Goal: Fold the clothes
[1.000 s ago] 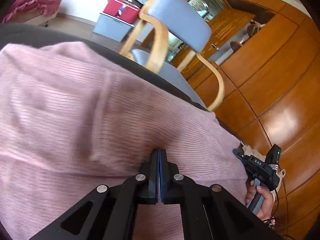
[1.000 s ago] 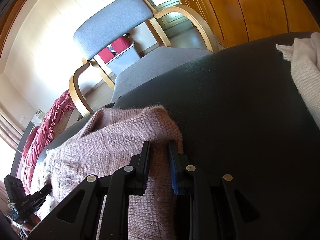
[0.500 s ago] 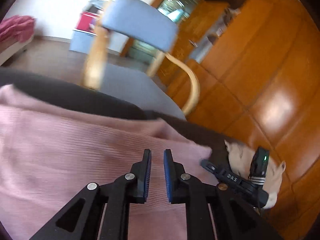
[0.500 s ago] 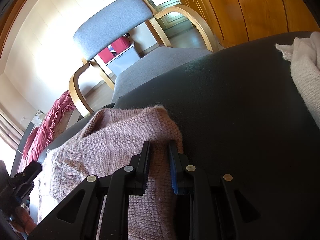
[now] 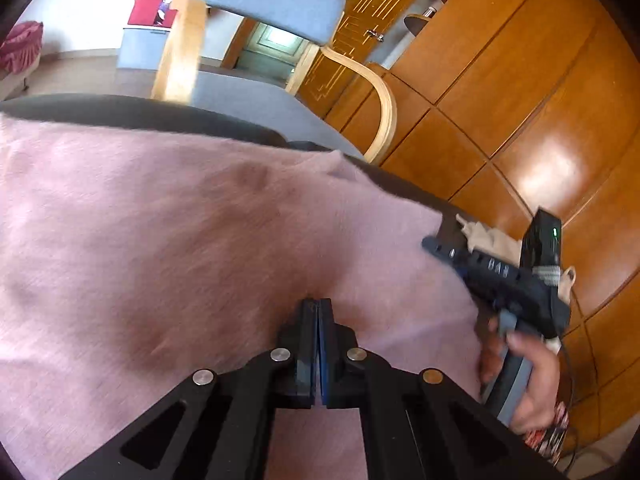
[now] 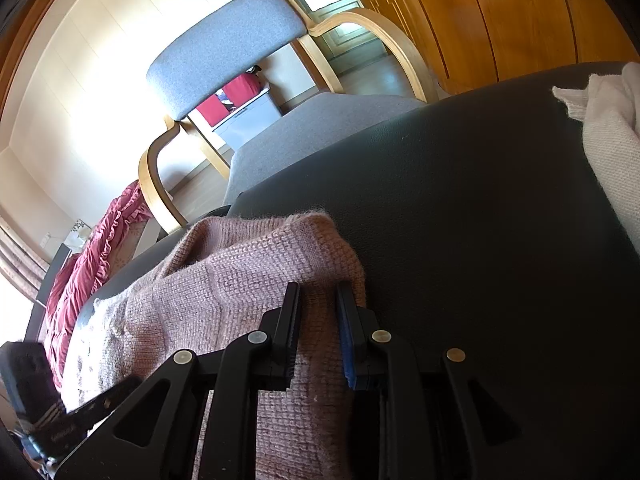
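Note:
A pink knitted sweater [image 5: 180, 220] lies spread over a black padded surface [image 6: 460, 200]. My left gripper [image 5: 318, 306] sits low on its middle; its jaws are closing, pads together, and the knit puckers into the tips. My right gripper [image 6: 319, 304] is shut on a folded edge of the sweater [image 6: 240, 280] near its corner, with knit filling the gap between its fingers. In the left wrist view the right gripper [image 5: 436, 246] shows at the sweater's right edge, held by a hand [image 5: 528, 372].
A cream garment [image 6: 608, 140] lies on the black surface to the right of the sweater. A grey-cushioned wooden armchair [image 6: 224, 48] stands just beyond the far edge. Wooden cabinet doors [image 5: 520, 100] line the right side. Red bedding [image 6: 88, 264] is at the far left.
The left gripper opened, shifted sideways over the sweater toward the right gripper, and shut again on the knit. The right gripper kept its hold and stayed put.

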A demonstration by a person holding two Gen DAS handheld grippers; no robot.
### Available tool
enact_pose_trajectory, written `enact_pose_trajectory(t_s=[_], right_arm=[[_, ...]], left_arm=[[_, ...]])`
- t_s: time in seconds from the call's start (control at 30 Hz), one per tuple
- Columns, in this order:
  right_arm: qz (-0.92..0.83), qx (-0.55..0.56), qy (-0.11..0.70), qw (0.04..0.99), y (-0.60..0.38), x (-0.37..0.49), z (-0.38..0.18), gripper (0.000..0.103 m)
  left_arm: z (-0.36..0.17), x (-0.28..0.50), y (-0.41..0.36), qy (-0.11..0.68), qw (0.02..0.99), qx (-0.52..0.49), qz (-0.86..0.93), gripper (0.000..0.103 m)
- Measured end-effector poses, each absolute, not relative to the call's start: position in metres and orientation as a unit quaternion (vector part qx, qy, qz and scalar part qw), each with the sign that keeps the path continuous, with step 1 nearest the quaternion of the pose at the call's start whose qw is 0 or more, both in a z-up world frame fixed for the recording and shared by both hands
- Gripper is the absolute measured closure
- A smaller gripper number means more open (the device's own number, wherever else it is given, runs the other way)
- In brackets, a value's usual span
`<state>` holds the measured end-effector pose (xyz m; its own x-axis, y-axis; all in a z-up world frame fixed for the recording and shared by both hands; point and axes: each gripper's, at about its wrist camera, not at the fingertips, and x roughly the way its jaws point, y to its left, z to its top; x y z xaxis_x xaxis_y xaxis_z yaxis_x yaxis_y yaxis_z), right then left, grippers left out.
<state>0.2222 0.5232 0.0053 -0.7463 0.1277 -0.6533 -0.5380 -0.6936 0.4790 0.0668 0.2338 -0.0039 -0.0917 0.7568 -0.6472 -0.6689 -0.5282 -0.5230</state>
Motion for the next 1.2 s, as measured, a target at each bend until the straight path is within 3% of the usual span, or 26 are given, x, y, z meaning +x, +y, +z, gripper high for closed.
enact_pose_trajectory(t_s=[0.13,0.23,0.33,0.63,1.03,1.2], right_arm=[[0.87,-0.3,0.341,0.191,0.524,0.224,0.005,0.083],[0.87,-0.301,0.34,0.193,0.524,0.224,0.005,0.083],[0.87,-0.301,0.34,0.193,0.524,0.222,0.006,0.083],[0.869,-0.298,0.347,0.189,0.525,0.222,0.006,0.083],[0.869,-0.297,0.349,0.187,0.527,0.225,0.004,0.083],[0.869,-0.299,0.346,0.19,0.527,0.224,0.005,0.083]], left_arm=[[-0.007,0.062,0.203,-0.088,0.479,-0.494,0.72,0.102],[0.012,0.067,0.196,-0.094,0.447,-0.457,0.763,0.099],[0.03,0.078,0.221,-0.13,0.483,-0.427,0.753,0.092],[0.01,0.117,0.343,-0.032,0.52,-0.46,0.719,0.092],[-0.007,0.139,0.27,0.028,0.536,-0.488,0.688,0.092],[0.019,0.106,0.241,-0.066,0.513,-0.456,0.725,0.093]])
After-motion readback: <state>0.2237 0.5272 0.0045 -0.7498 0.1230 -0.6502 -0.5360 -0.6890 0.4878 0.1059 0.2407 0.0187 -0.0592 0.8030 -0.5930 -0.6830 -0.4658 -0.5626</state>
